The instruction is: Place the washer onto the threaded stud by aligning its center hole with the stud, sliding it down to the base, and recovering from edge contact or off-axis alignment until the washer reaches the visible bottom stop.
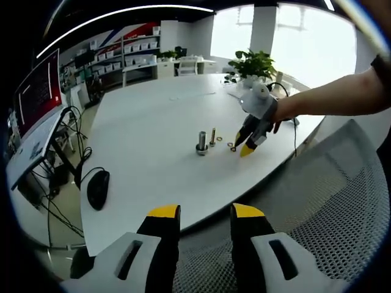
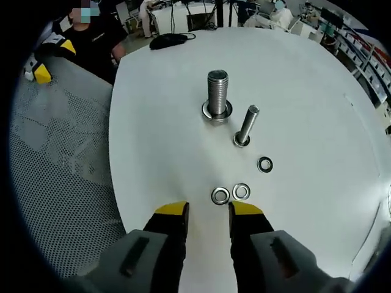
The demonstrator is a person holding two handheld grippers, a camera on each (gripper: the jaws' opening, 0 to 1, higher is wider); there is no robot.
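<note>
With the right tool [image 2: 208,210] jaws apart and empty above 2 touching washers [image 2: 220,196] on the table [image 2: 317,110], pinching may lift both or skid one away.

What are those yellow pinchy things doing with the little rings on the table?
A person holds two grippers. The right gripper is open and hovers near three washers lying loose on the white table, holding none. Two threaded studs stand upright beyond them. The left gripper waits open, back off the table's edge.
</note>
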